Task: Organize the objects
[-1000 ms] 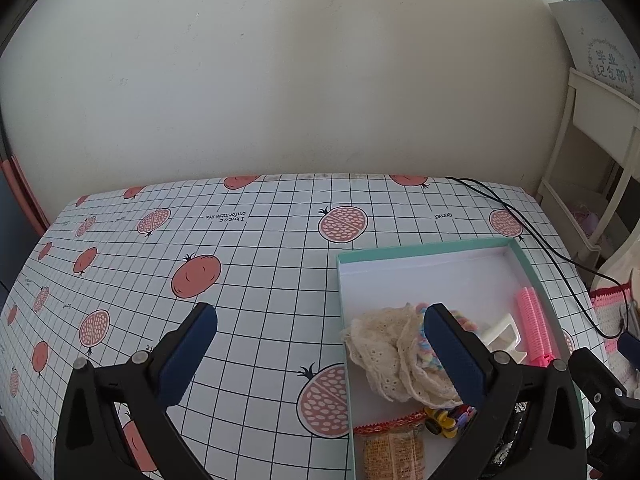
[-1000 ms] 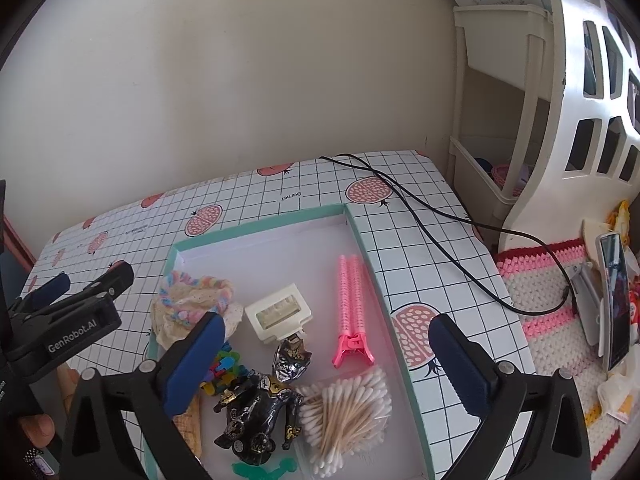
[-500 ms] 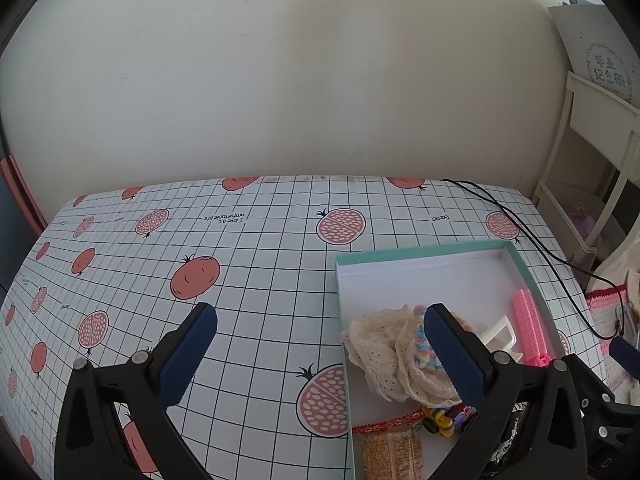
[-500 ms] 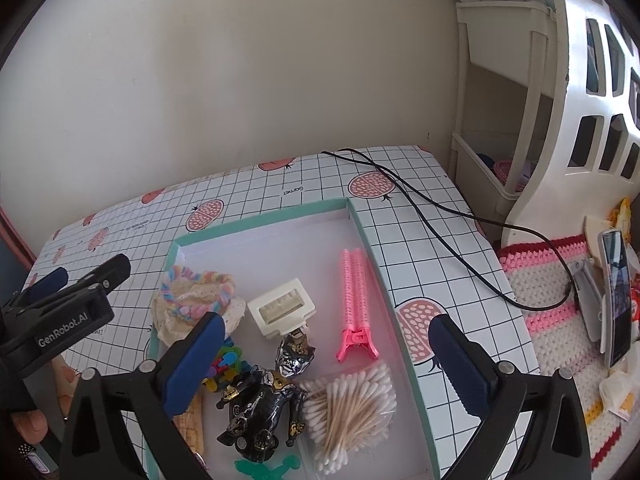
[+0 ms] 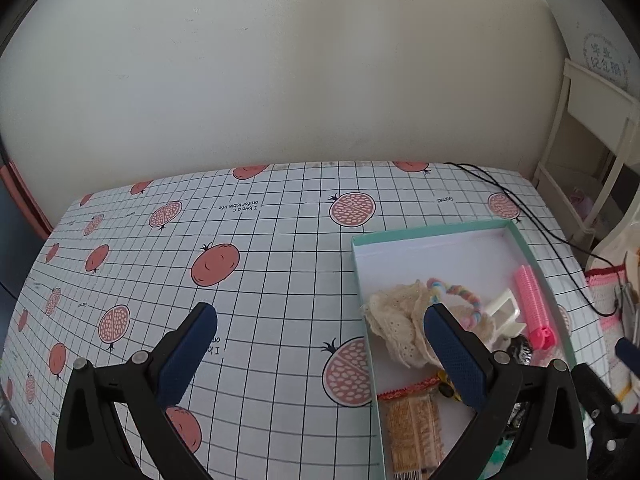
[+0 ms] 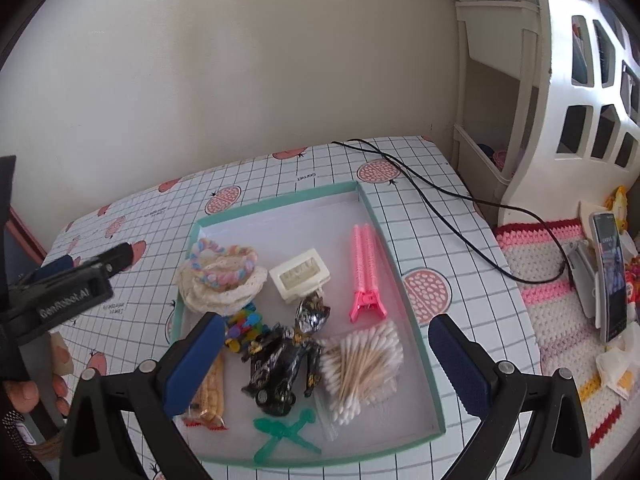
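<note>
both tongs gape wide, nothing held: left gripper (image 5: 320, 354) over the tablecloth (image 5: 260, 280) by the tray (image 6: 416, 320), right gripper (image 6: 326, 354) above the tray's contents. lace cloth (image 6: 220, 292) looks soft and light, pinch a fold. cotton swabs (image 6: 360, 360) sit in a slippery bag, grab the bunch mid-length. pink clip (image 6: 366, 268) is stiff, take it across its length. black figure (image 6: 284, 356) looks rigid and glossy, grip the torso.

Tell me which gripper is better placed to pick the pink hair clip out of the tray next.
Right, probably. The right gripper is open over the tray, with the pink hair clip ahead between its fingers. The left gripper is open mostly over the tablecloth, left of the tray.
</note>
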`<control>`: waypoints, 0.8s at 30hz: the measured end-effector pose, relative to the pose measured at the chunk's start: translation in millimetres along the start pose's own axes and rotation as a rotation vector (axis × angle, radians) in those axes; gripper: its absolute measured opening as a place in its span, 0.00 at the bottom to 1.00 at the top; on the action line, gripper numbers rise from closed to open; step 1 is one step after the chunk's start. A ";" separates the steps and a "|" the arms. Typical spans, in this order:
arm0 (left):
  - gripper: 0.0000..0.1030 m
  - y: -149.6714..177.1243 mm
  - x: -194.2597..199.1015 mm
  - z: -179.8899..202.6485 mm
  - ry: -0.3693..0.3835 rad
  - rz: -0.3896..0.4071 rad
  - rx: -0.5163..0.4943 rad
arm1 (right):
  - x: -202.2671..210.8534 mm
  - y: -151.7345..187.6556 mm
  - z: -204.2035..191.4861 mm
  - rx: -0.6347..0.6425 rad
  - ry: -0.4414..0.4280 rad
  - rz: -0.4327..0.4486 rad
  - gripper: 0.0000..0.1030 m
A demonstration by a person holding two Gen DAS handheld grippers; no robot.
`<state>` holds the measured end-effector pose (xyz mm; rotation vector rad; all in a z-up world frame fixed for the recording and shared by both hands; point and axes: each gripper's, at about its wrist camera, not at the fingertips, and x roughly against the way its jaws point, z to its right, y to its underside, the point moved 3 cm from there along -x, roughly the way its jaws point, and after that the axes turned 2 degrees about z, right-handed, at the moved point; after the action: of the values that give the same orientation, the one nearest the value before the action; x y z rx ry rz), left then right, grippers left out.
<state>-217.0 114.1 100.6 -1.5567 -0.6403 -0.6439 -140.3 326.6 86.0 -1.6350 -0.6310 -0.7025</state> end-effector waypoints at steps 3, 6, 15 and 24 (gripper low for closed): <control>1.00 8.0 14.4 -6.1 -0.002 0.008 -0.008 | 8.5 11.6 -2.7 -0.015 -0.011 -0.006 1.00; 1.00 23.4 26.8 -15.6 -0.014 0.013 -0.005 | 17.3 25.0 -7.7 -0.010 -0.013 -0.012 1.00; 1.00 85.3 40.4 -54.2 -0.038 -0.033 0.006 | 25.4 80.6 -25.8 0.030 -0.005 -0.072 1.00; 1.00 165.6 28.3 -69.3 -0.050 -0.128 -0.002 | 22.1 122.9 -32.9 0.049 0.004 -0.117 1.00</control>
<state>-79.7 33.6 12.7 -1.5466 -0.7814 -0.7032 -38.8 274.5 25.6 -1.5610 -0.7396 -0.7689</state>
